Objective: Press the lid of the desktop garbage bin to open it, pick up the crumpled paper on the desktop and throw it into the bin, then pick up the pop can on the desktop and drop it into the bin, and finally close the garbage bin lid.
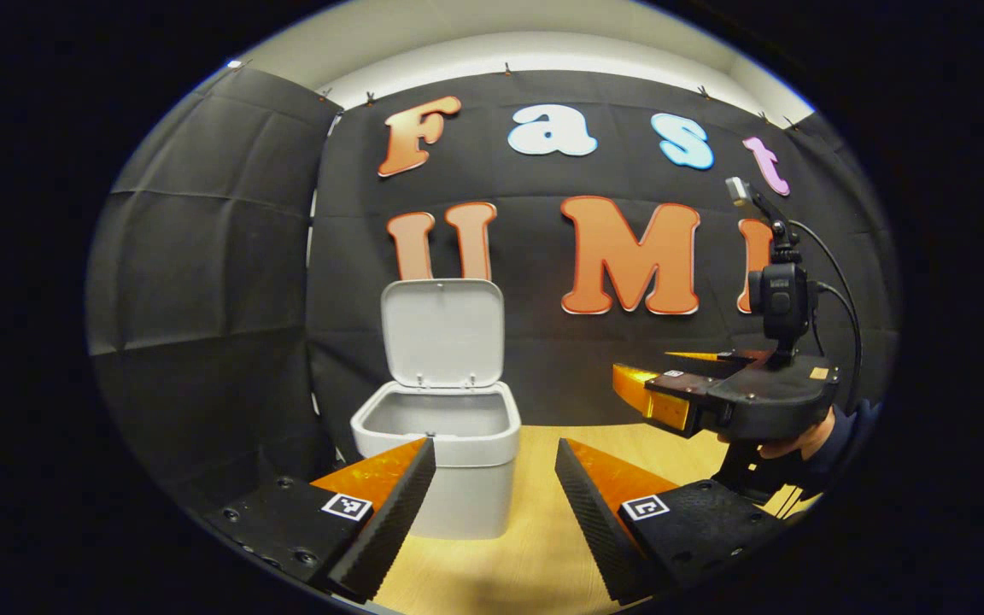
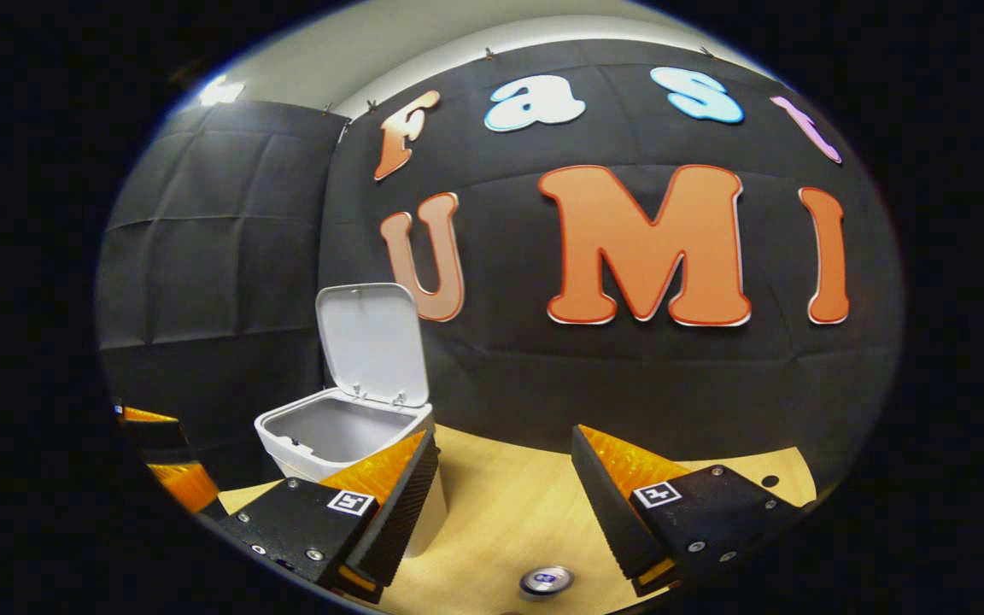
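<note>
Left gripper view: desktop garbage bin (image 1: 441, 453), white, stands on the wooden desktop (image 1: 535, 530) close to the black cloth wall (image 1: 202, 256). Bin lid (image 1: 443, 331) is raised, upright on its rear hinge; the inside that shows looks bare. Left gripper (image 1: 492, 504) sits low in front of the bin w/ jaws spread apart, nothing between them; its left finger overlaps the bin's front wall in the picture, contact cannot be told. To the right & higher, the right gripper (image 1: 650, 395) is held above the desktop by a hand (image 1: 795, 440) w/ a dark sleeve; a small camera (image 1: 778, 299) on a stalk & cables rise from its body. Its fingers point toward the bin, apart from it.

Right gripper view: bin (image 2: 321, 436) at lower left, lid (image 2: 372, 342) open & tilted slightly back. Right gripper (image 2: 505, 495) has jaws wide apart, gripping nothing. Pop can (image 2: 546, 580): only its silver top shows, at the bottom edge, between the two fingers & below them, upright on the desktop (image 2: 509, 504). At the far left edge, part of the left gripper (image 2: 159, 453) shows beside the bin. Crumpled paper: position cannot be told.
</note>
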`<state>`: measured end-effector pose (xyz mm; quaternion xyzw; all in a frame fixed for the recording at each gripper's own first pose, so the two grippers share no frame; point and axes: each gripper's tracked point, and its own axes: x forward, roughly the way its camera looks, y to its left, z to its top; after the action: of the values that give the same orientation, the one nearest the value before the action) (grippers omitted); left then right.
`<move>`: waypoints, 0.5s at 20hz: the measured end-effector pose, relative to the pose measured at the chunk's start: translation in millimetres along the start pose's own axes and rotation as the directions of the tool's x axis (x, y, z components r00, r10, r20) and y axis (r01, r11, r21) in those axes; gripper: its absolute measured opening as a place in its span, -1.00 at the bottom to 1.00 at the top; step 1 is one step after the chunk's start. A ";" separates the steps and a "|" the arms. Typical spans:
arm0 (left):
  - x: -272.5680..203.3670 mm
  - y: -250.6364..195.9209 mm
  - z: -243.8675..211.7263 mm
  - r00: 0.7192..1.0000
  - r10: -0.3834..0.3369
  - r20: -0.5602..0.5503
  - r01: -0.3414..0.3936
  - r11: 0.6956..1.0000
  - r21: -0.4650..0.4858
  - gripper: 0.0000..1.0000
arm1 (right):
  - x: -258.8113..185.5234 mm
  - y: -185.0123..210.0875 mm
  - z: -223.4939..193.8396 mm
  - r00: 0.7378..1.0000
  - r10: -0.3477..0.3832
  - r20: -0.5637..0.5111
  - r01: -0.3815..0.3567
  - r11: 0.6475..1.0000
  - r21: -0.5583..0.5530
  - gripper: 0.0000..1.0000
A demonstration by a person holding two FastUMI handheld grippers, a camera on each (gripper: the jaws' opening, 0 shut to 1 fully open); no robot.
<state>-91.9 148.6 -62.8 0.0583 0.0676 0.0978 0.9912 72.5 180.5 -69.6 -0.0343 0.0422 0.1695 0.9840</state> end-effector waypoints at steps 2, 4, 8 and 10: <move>9.2 -25.4 -2.6 0.998 -0.057 -0.004 0.057 0.998 0.006 0.80 | -15.6 -25.6 -1.5 0.999 -0.050 -0.001 0.050 0.999 0.008 0.89; 17.9 -48.8 -7.4 0.994 -0.108 -0.014 0.108 0.994 0.009 0.80 | -30.1 -49.9 -2.8 0.995 -0.096 -0.010 0.096 0.995 0.018 0.88; 32.5 -92.7 -28.2 0.977 -0.204 -0.064 0.205 0.979 0.016 0.81 | -63.3 -97.2 -7.1 0.982 -0.187 -0.021 0.188 0.981 0.044 0.88; 39.1 -110.7 -38.2 0.967 -0.243 -0.083 0.245 0.969 0.024 0.81 | -80.3 -118.7 -10.8 0.971 -0.237 -0.029 0.239 0.970 0.055 0.88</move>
<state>-38.9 52.5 -119.4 0.0623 0.1155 -0.0238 0.9911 36.3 41.5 -66.4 -0.0123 0.0535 0.0485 0.9973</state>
